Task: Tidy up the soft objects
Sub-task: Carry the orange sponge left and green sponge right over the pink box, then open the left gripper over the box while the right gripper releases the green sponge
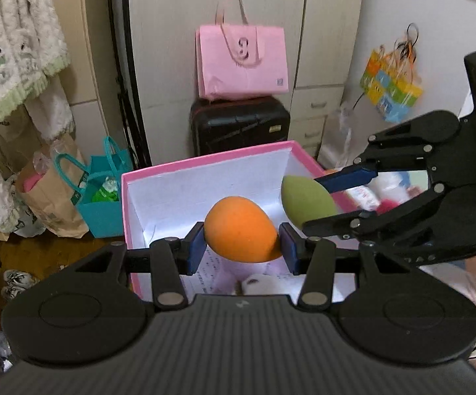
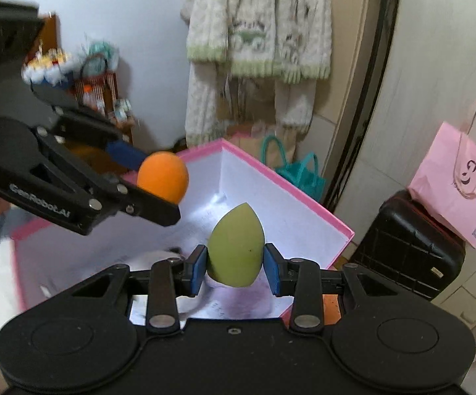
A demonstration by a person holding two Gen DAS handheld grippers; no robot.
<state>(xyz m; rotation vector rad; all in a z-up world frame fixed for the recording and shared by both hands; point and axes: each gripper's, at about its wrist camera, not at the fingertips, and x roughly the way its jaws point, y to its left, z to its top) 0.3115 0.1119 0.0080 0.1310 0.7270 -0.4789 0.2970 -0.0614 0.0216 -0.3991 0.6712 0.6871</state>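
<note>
My left gripper (image 1: 242,247) is shut on an orange egg-shaped sponge (image 1: 238,228) and holds it above the open pink box (image 1: 205,161) with a white inside. My right gripper (image 2: 235,268) is shut on a green teardrop sponge (image 2: 236,247), also above the box (image 2: 304,194). In the left wrist view the right gripper (image 1: 317,202) comes in from the right with the green sponge (image 1: 304,199). In the right wrist view the left gripper (image 2: 145,184) comes in from the left with the orange sponge (image 2: 163,176). A small white soft thing (image 1: 257,284) lies in the box.
A black suitcase (image 1: 239,125) with a pink paper bag (image 1: 243,61) on it stands behind the box. A teal bag (image 1: 101,194) and a brown paper bag (image 1: 45,194) sit on the floor at the left. Fleece clothes (image 2: 257,42) hang on the wall.
</note>
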